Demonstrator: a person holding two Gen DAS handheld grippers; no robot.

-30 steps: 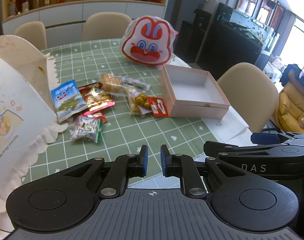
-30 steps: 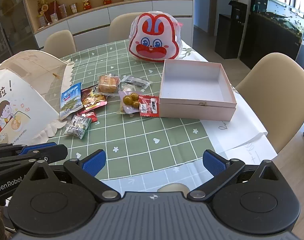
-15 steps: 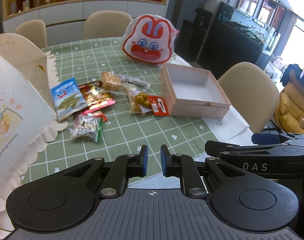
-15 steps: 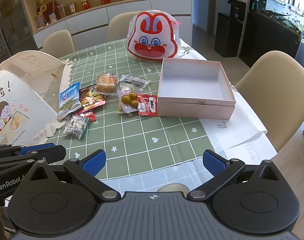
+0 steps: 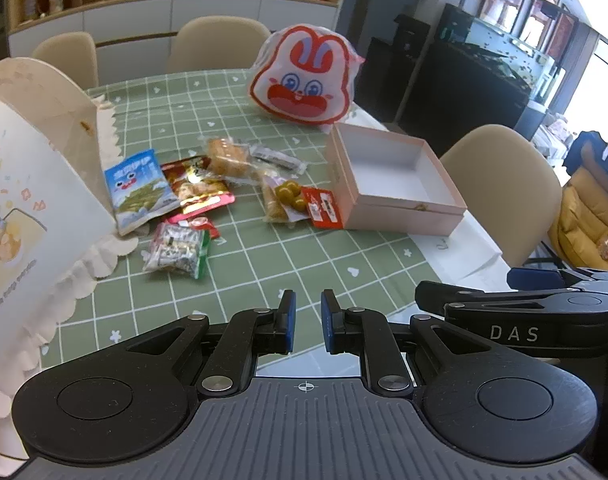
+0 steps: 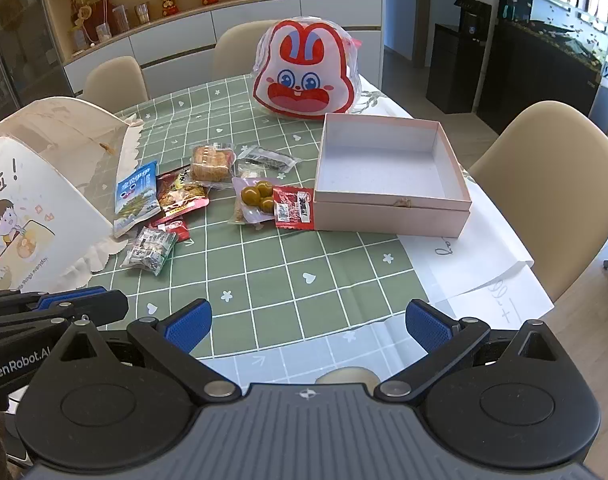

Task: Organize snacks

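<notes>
While both grippers hover over the near edge of the green checked tablecloth (image 6: pixel 288 264), the snacks lie in a loose cluster at mid-table, between the white paper bag (image 6: pixel 36 184) on the left and the pink box (image 6: pixel 391 176) on the right. That box sits open and empty, its long axis running left to right across the right wrist view, one corner turned slightly toward the camera. Eight small packets can be counted: a blue packet (image 6: pixel 138 198) leaning on the paper bag with its long axis pointing away from the camera, a red-and-gold packet (image 6: pixel 182 194) beside it, a small red wrapper (image 6: pixel 172 226), a green-edged candy bag (image 6: pixel 150 250) nearest the camera, a clear-wrapped cake (image 6: pixel 210 164), a dark-printed clear sachet (image 6: pixel 268 160), a clear pack of green olives (image 6: pixel 256 200), and a red sachet (image 6: pixel 294 208) touching the box's front wall. One large rabbit-faced bag (image 6: pixel 304 76) stands upright behind the box. Both tools point forward and downward at the table. Left gripper (image 5: pixel 305 322) has its jaws almost closed, a narrow gap between the blue pads, nothing held. Right gripper (image 6: pixel 305 326) has its jaws spread wide, also empty.
</notes>
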